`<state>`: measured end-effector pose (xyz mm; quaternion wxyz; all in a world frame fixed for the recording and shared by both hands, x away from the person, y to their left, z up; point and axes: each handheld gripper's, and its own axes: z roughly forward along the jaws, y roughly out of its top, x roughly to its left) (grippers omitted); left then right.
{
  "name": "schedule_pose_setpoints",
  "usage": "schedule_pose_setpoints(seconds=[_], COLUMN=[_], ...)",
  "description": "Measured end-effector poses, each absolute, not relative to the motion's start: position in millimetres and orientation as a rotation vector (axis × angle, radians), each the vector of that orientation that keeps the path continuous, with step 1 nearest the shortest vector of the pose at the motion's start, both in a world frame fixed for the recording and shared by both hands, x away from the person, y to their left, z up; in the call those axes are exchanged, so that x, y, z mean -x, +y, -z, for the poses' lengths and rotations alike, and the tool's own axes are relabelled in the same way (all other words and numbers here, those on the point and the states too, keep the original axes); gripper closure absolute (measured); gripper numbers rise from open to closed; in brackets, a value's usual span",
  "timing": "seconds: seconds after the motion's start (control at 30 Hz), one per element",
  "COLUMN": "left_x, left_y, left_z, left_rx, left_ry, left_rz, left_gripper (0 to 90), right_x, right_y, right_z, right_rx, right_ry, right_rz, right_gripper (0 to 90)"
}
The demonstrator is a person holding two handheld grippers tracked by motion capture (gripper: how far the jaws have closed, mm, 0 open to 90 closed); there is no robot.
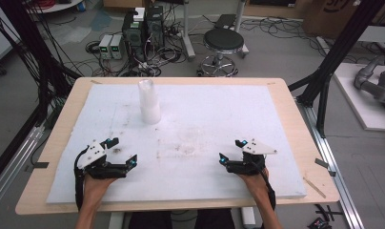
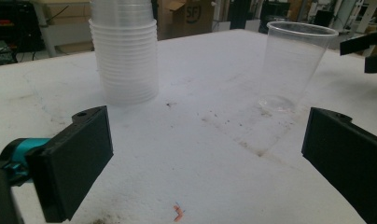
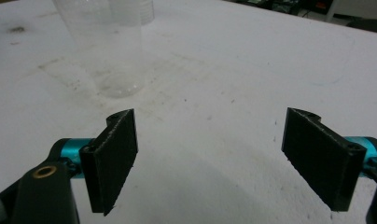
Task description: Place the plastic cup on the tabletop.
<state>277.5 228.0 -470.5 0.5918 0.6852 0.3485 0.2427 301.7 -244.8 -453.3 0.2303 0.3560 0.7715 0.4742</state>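
Standing ahead of right tool [image 3: 207, 158], single clear cup [image 3: 113, 51], untouched

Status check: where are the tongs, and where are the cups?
Left tongs and right tongs open, empty, low over the white foam board. Single clear cup upright, untouched, between them. Cup stack upright beyond. Nothing blocking.

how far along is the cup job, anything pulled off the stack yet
Done: one single clear cup stands upright on the white mat, apart from the cup stack. In hand: nothing; the left tool and right tool are both open and empty. Left: the rest of the stack is still nested.
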Motion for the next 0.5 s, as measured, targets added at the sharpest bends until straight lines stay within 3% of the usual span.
schedule_pose_setpoints(seconds=[0.5], left_x=[-279.3], left_y=[227.5], left_z=[470.3], left_rx=[-1.601], left_ry=[0.83], left_rz=[-0.55], left_gripper=[1.8], right_x=[-299.3], right_y=[-248.2], right_z=[453.7], right_rx=[-0.966], right_ry=[2.094], right_rz=[-1.338], right_gripper=[18.4])
